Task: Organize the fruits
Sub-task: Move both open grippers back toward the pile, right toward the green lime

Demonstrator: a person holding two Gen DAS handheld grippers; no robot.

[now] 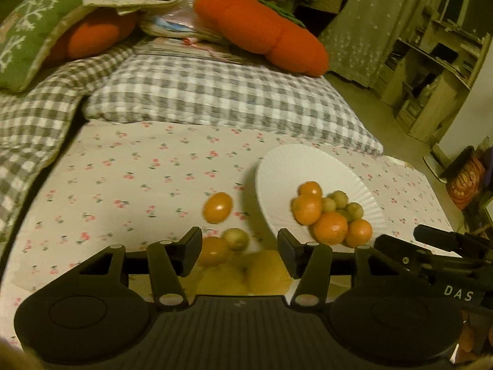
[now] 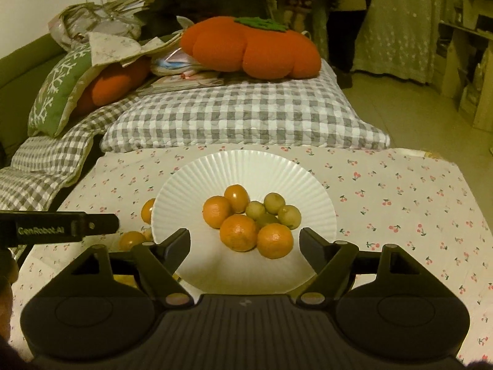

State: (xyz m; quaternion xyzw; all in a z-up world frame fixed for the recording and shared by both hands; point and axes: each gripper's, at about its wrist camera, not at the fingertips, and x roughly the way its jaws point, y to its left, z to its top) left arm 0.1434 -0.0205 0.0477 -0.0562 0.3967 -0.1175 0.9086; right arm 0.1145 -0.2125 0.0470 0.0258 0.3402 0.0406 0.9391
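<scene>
A white fluted paper plate (image 2: pixel 246 166) lies on the cherry-print cloth and holds several oranges (image 2: pixel 238 232) and several small green fruits (image 2: pixel 274 202). My right gripper (image 2: pixel 245 243) hovers over the plate's near side, open, its pads clear of the fruit. Left of the plate (image 1: pixel 308 166) lie loose fruits: an oval orange one (image 1: pixel 217 207), another orange one (image 1: pixel 212 251), a small green one (image 1: pixel 235 239) and pale yellow ones (image 1: pixel 268 274). My left gripper (image 1: pixel 240 248) stands open above these, gripping nothing.
A grey checked pillow (image 2: pixel 246 117) lies just behind the plate, with orange plush cushions (image 2: pixel 249 52) and a green cushion (image 2: pixel 58 92) beyond. The cloth's right edge drops to the floor (image 2: pixel 416 117). Shelves (image 1: pixel 431 71) stand far right. A person (image 2: pixel 345 15) stands at the back.
</scene>
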